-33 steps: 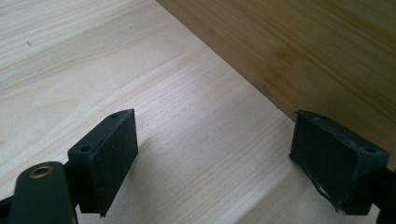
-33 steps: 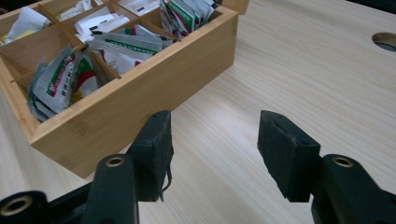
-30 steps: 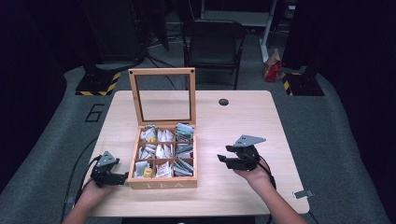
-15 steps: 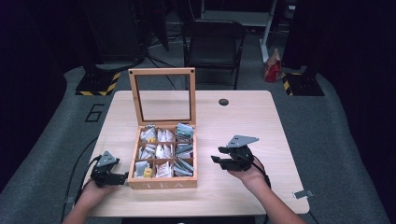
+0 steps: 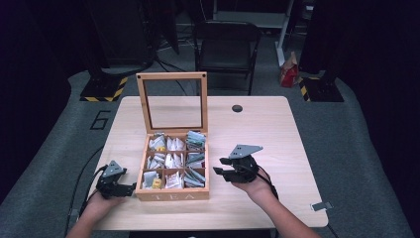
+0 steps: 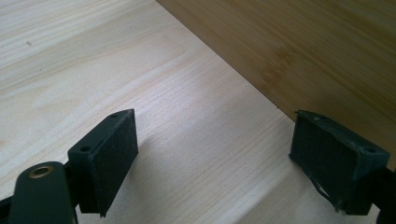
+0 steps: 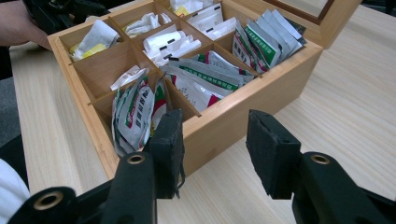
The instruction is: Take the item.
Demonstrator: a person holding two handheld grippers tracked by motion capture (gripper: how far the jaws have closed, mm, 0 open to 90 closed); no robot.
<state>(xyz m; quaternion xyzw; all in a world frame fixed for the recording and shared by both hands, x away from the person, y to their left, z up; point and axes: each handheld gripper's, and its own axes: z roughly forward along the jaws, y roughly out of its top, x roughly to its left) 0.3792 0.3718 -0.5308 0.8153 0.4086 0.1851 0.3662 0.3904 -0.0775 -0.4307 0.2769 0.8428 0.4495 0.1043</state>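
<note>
Open wooden tea box (image 5: pixel 171 194), glass lid upright, nine compartments of tea sachets (image 7: pixel 135 109), mid-table

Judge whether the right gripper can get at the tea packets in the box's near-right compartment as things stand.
Probably yes. The lid stands open, the right gripper sits beside the tea box with fingers apart and nothing between them, and the packets lie uncovered just past the wall.

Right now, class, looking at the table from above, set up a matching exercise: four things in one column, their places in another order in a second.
1 tea box
2 left claw
3 right claw
4 glass lid

a standing upright at the box's far edge
b on the table middle
c by the box's near left corner
d beside the box's right wall

Pairs: 1-b, 2-c, 3-d, 4-a
</note>
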